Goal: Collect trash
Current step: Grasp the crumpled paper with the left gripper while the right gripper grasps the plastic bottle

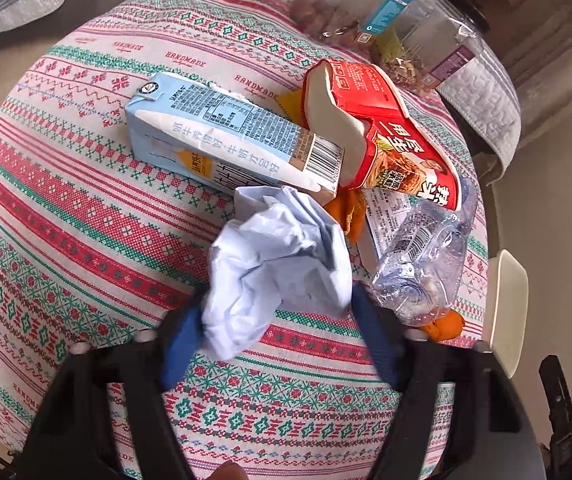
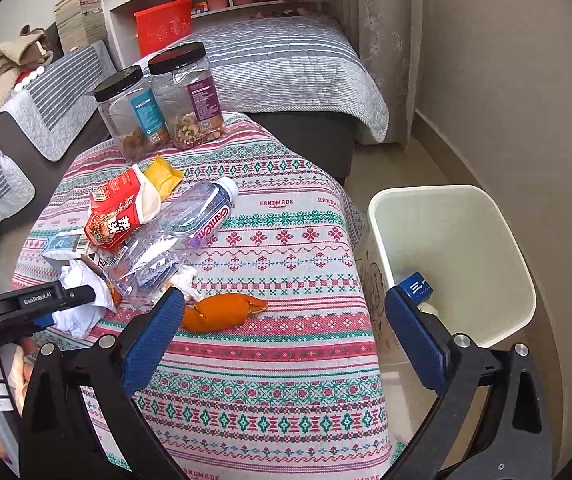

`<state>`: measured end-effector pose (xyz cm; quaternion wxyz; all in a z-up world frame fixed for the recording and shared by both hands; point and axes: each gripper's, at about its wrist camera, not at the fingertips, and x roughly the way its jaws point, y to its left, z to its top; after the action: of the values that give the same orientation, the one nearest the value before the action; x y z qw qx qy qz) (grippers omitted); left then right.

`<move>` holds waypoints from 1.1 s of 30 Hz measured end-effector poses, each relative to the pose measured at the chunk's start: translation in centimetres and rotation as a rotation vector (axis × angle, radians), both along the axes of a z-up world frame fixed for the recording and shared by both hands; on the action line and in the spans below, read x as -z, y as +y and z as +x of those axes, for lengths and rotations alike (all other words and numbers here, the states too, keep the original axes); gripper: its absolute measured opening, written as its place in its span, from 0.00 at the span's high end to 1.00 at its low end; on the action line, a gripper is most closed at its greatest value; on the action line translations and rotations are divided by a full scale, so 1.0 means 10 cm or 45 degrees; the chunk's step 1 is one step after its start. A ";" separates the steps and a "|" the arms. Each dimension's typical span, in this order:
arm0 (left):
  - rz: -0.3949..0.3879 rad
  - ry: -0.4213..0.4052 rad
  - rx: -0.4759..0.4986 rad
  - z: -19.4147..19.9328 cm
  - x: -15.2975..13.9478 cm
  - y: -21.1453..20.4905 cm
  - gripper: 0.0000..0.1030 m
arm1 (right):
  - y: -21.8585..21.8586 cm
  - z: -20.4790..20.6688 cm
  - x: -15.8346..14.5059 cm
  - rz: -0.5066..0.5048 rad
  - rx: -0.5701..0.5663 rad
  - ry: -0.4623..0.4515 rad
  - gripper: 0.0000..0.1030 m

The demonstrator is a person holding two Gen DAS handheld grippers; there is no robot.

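While the left gripper (image 1: 274, 316) points down at the table (image 1: 86, 208), its fingers (image 1: 180, 344) flank a crumpled paper (image 1: 274, 256) beside the milk carton (image 1: 222, 136), pads touching its edges. Seen from the right wrist, the right gripper (image 2: 286, 320) stands wide and empty between an orange peel (image 2: 222, 310) and the white bin (image 2: 454, 264).

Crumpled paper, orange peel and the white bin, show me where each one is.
crumpled paper (image 1: 276, 256), left wrist view, middle of the wad
orange peel (image 2: 222, 312), right wrist view, middle of the peel
white bin (image 2: 498, 216), right wrist view, inner far wall
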<state>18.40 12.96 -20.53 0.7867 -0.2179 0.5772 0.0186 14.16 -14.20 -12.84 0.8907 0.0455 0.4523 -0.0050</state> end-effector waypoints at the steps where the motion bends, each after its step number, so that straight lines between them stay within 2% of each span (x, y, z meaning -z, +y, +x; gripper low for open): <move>1: -0.008 -0.007 0.016 -0.01 -0.03 -0.03 0.54 | 0.01 0.01 0.01 0.006 -0.001 0.004 0.07; 2: -0.003 -0.011 0.032 -0.03 -0.07 -0.05 0.60 | 0.02 0.03 0.01 0.018 -0.003 0.012 0.07; 5: 0.025 -0.061 0.079 -0.14 -0.22 -0.12 0.64 | 0.09 0.12 0.10 0.081 -0.017 0.073 0.07; 12: 0.096 -0.225 0.124 -0.47 -0.67 -0.06 0.64 | 0.36 0.44 0.34 0.279 -0.002 0.211 0.07; 14: 0.128 -0.267 0.133 -0.52 -0.76 -0.05 0.64 | 0.45 0.58 0.38 0.291 0.035 0.213 0.07; 17: 0.150 -0.303 0.141 -0.55 -0.83 -0.04 0.64 | 0.54 0.77 0.49 0.290 0.087 0.246 0.07; 21: 0.175 -0.322 0.154 -0.55 -0.87 -0.02 0.64 | 0.60 0.94 0.72 0.398 0.128 0.335 0.07; 25: 0.165 -0.316 0.150 -0.54 -0.85 0.03 0.64 | 0.63 1.07 0.88 0.486 0.124 0.352 0.08; 26: 0.163 -0.313 0.146 -0.53 -0.85 0.05 0.64 | 0.62 1.10 0.91 0.532 0.118 0.351 0.09; 28: 0.162 -0.314 0.139 -0.53 -0.85 0.08 0.64 | 0.58 1.13 0.96 0.624 0.094 0.346 0.21; 29: 0.162 -0.316 0.136 -0.53 -0.86 0.09 0.64 | 0.57 1.15 0.97 0.659 0.075 0.341 0.33; 30: 0.161 -0.319 0.133 -0.53 -0.86 0.10 0.64 | 0.57 1.15 0.96 0.697 0.049 0.327 0.50; 33: 0.155 -0.332 0.118 -0.53 -0.89 0.11 0.64 | 0.58 1.10 0.79 0.658 0.021 0.275 0.53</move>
<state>13.07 14.08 -11.68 0.8669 -0.1434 0.4772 -0.0111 25.16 -8.45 -20.76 0.7961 0.2740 0.5305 0.0983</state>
